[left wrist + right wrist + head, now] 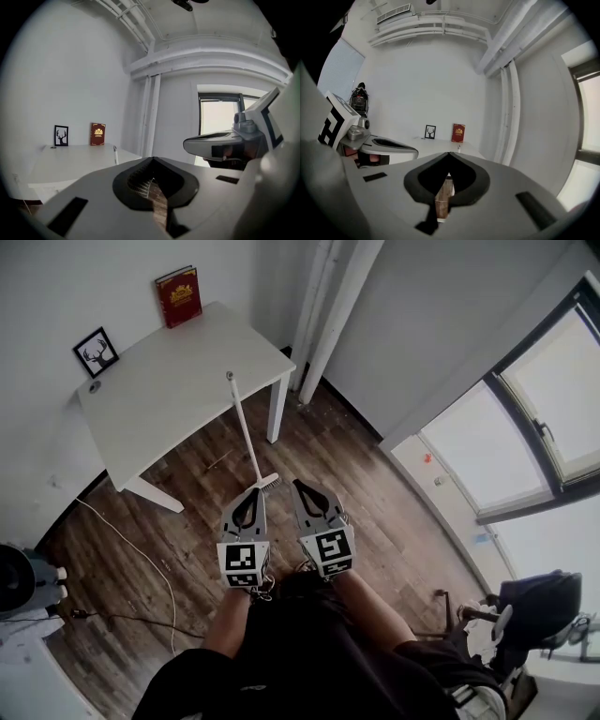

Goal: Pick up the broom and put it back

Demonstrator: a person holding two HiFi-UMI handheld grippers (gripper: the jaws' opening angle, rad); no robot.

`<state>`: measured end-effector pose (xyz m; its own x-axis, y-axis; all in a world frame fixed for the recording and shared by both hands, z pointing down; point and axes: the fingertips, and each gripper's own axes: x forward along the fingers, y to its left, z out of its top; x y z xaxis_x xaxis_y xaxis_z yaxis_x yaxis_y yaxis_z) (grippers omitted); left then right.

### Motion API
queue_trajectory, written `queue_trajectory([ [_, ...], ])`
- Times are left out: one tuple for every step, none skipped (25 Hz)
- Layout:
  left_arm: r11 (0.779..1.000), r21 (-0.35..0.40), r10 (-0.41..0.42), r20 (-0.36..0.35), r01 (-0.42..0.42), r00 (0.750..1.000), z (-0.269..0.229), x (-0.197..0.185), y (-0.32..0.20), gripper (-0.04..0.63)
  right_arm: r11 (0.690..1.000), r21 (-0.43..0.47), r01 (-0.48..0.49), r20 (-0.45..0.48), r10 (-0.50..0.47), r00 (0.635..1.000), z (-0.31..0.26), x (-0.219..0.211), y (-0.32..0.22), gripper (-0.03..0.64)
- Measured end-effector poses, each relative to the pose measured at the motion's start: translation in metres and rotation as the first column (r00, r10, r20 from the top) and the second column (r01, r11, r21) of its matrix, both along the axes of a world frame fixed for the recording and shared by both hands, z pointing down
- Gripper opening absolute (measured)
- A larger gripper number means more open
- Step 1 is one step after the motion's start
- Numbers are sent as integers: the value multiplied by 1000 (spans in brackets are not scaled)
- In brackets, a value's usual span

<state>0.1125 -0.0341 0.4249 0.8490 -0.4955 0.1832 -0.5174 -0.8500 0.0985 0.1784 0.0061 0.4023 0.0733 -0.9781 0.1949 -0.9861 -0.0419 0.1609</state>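
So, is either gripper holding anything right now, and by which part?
Nothing is held. The left gripper and right gripper are both shut and empty; the broom leans against the table ahead.

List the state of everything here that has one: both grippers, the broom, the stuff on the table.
left gripper: shut, empty.
right gripper: shut, empty.
broom: upright, head on the floor just ahead of the grippers, handle up beside the table edge, not gripped.
book: closed, standing against the wall.
picture frame: standing against the wall.
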Motion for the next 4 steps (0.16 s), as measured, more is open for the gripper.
queue_trajectory([
  [1000,11,-1,-6,1,1000,-3,3,-5,0,1000,11,1,-6,-1,1000,-3,3,-5,21],
  [1000,23,-1,-14,2,1000,-5,6,-10,2,1000,24,2,-13,-2,1000,-6,6,-10,21],
  [999,36,-2,-22,2,1000,-8,9,-15,2,999,37,4,-20,-4,1000,-9,9,-15,21],
  [999,49,-2,-31,3,1000,-11,12,-19,2,999,50,6,-26,-5,1000,-12,12,-21,21],
])
